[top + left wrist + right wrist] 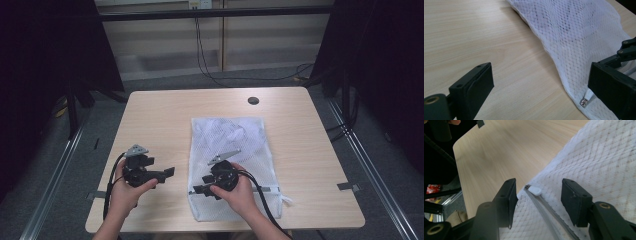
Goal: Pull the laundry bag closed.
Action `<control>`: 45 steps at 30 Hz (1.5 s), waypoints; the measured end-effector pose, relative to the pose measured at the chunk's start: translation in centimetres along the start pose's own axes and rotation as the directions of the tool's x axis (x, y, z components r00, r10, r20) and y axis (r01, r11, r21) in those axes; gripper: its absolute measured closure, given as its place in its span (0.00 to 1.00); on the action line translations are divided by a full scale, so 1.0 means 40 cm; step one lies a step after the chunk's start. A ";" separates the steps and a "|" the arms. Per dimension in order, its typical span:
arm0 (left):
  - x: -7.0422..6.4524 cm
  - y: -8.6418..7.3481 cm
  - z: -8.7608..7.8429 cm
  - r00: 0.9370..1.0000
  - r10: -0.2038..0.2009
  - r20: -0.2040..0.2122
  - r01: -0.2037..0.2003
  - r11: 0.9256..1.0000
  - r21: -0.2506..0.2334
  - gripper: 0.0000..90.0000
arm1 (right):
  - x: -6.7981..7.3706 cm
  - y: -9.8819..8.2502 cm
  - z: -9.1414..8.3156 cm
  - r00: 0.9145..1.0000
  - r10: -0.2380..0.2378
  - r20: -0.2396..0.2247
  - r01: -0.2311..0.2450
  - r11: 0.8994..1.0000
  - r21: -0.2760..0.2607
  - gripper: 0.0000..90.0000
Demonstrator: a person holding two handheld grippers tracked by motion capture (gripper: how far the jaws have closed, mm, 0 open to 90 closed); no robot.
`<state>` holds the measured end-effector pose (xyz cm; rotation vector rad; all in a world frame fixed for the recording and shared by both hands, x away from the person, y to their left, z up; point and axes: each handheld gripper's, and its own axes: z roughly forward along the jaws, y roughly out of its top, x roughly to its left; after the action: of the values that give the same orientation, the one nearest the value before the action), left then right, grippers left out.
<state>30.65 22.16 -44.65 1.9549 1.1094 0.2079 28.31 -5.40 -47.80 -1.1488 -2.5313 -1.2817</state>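
Two hand-held grippers work low over the bench (150,115). The right hand-held gripper (537,195) rests on the near end of a white mesh bag (235,150), jaws apart either side of the zip pull (534,190), gripping nothing. The left hand-held gripper (541,87) hangs wide open just left of the bag's edge. Something pale shows inside the bag.
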 end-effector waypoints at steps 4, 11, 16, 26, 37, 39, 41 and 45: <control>0.001 0.000 0.002 1.000 0.003 0.007 -0.003 1.000 0.004 0.07 | 0.003 0.000 0.009 1.000 0.004 -0.008 -0.004 1.000 0.008 0.52; 0.001 0.000 0.001 1.000 -0.002 0.008 0.002 1.000 -0.002 0.07 | 0.002 0.002 0.015 0.999 0.032 -0.014 -0.032 0.999 0.008 0.52; 0.004 0.000 -0.003 1.000 0.006 0.005 -0.006 1.000 0.003 0.07 | 0.004 0.004 0.021 0.999 0.043 -0.016 -0.042 0.999 0.014 0.52; 0.002 -0.001 -0.002 1.000 0.002 0.007 -0.002 1.000 0.000 0.07 | 0.008 0.004 0.035 0.998 0.057 -0.014 -0.057 0.998 0.031 0.54; 0.003 0.001 -0.005 1.000 0.004 -0.001 -0.004 1.000 -0.012 0.07 | 0.006 -0.001 0.048 0.996 0.087 -0.024 -0.085 0.995 0.045 0.68; 0.003 0.001 -0.005 1.000 0.005 0.001 -0.005 1.000 -0.009 0.07 | 0.007 -0.003 0.052 0.995 0.093 -0.030 -0.092 0.994 0.051 0.69; 0.003 0.001 -0.004 1.000 0.005 0.002 -0.005 1.000 -0.008 0.07 | 0.007 -0.005 0.058 0.994 0.101 -0.034 -0.099 0.994 0.051 0.69; 0.001 0.000 -0.003 1.000 0.010 0.004 -0.010 1.000 -0.003 0.08 | 0.007 -0.005 0.062 0.994 0.100 -0.042 -0.098 0.994 0.054 0.70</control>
<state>30.62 22.28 -44.57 1.9577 1.0961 0.2115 28.59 -3.52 -49.46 -1.2050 -2.4280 -1.1975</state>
